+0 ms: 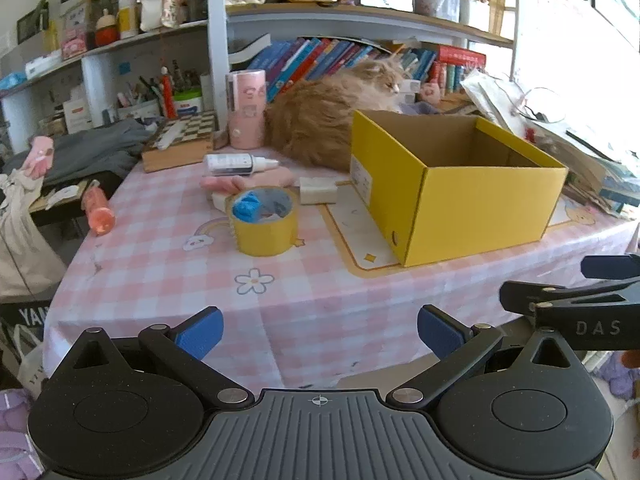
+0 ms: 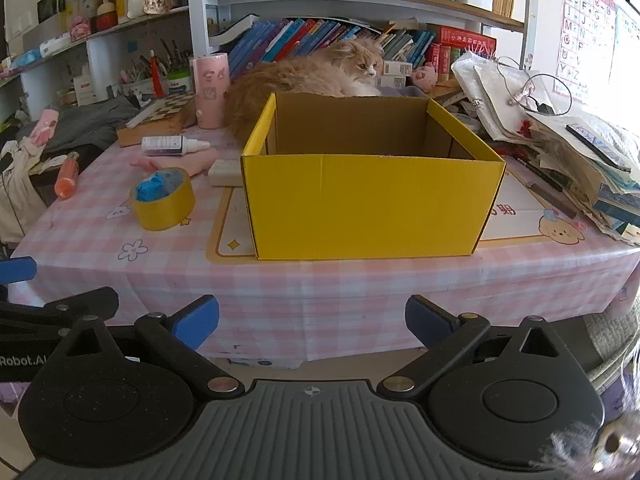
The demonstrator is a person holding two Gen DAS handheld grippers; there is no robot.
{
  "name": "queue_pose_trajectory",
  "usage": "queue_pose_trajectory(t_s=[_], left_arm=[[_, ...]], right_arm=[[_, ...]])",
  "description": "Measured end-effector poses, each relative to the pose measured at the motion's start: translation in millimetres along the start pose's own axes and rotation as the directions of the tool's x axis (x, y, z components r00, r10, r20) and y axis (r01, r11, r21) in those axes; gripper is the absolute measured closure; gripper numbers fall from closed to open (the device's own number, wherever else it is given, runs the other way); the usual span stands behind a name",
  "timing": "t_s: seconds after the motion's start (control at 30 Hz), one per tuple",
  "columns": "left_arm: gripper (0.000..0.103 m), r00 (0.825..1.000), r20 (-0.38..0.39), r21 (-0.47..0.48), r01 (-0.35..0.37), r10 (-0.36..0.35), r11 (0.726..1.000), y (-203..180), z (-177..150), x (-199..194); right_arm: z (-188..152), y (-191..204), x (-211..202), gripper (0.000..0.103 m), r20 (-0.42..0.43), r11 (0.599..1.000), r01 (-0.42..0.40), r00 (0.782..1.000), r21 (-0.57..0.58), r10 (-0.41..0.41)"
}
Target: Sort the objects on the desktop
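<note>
Daylight floods in from the right, blowing out the window (image 1: 616,4) to white glare. The table (image 2: 360,280) is evenly lit, shadows soft. Fisheye bending curves the shelves (image 1: 360,14) (strongest at edges); corners are dark and slightly blurred.

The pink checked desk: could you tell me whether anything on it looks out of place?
Yes. A fluffy ginger cat lies on the desk right behind the open yellow cardboard box, hardly a thing to sort. Also, a crumpled blue scrap is stuffed inside the yellow tape roll.
</note>
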State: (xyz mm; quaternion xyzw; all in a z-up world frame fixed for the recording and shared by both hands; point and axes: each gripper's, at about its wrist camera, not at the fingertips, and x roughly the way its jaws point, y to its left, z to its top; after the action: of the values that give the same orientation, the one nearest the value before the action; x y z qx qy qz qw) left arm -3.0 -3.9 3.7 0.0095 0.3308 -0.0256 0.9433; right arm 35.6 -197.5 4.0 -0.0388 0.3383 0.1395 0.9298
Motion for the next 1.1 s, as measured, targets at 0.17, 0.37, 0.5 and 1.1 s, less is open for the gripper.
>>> queue_pose_trajectory(t_s=[0.17, 0.37, 0.5, 1.1], left_arm=[[0.0, 1.0, -0.002, 0.01, 0.018, -0.018, 1.0, -2.5, 0.4, -0.3], [0.0, 1.0, -0.023, -0.001, 0.01, -0.01, 1.0, -2.0, -1.2, 1.9], [0.0, 0.999, -0.032, -0.008, 0.015, -0.015, 1.0, 0.6, -2.3, 3.1], [0.0, 1.0, -0.029, -0.001, 0.011, -0.011, 1.0, 3.3, -1.4, 7.6]], right_arm=[[-0.5, 0.1, 2.7, 0.002, -0.013, 1.0, -0.015, 1.0, 0.003, 0.015], [-0.8, -0.1, 4.5, 0.002, -0.017, 1.0, -0.016, 1.0, 0.001, 0.016], [-0.5, 1.4, 4.7, 0.002, -0.012, 1.0, -0.008, 1.0, -0.007, 0.008], [-0.4, 0.6, 7.0, 0.002, -0.018, 1.0, -0.006, 1.0, 0.003, 0.006]])
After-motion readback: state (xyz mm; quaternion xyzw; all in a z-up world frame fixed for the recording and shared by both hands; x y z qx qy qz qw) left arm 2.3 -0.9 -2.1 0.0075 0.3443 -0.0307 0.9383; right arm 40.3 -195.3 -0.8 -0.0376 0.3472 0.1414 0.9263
